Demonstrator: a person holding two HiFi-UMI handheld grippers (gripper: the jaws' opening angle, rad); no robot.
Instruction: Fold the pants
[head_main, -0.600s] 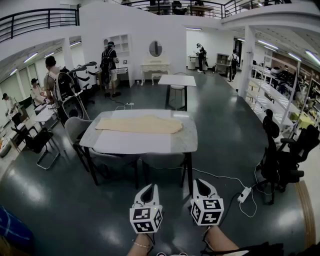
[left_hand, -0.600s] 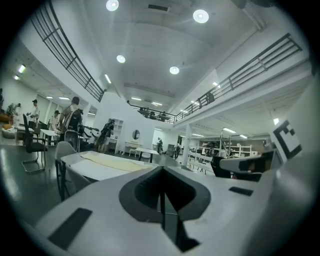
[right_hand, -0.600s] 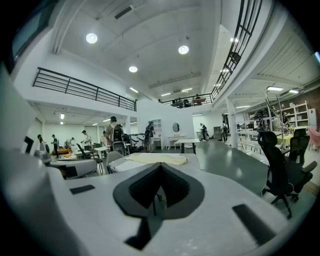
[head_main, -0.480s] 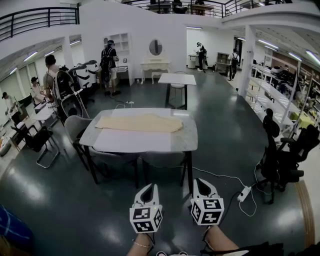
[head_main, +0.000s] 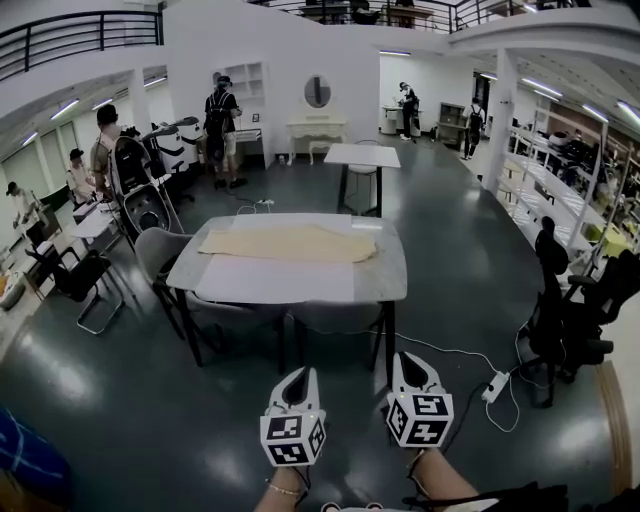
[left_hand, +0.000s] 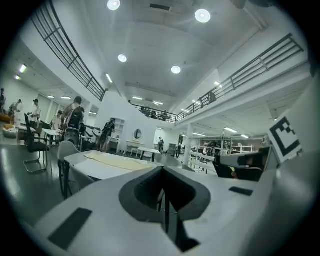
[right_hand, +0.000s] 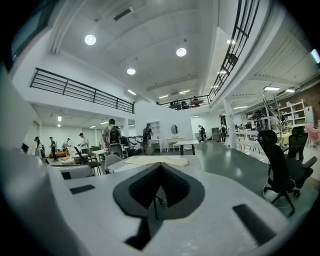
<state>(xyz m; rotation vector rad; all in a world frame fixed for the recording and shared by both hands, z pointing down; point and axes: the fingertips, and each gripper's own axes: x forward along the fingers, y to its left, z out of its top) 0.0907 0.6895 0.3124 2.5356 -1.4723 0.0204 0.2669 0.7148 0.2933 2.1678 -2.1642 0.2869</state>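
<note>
Currently both jaw pairs are clenched on nothing: the left gripper (head_main: 297, 378) and right gripper (head_main: 413, 362) hang side by side over the floor. Well ahead, beige pants (head_main: 290, 243) lie flat on the table (head_main: 388, 272), which is slightly nearer than moments ago. Folding is probably not yet begun.

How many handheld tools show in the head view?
2. The left tool is low at centre-left, the right tool beside it at centre-right, both shut, empty, and well short of the table with the pants. None seems hidden.
</note>
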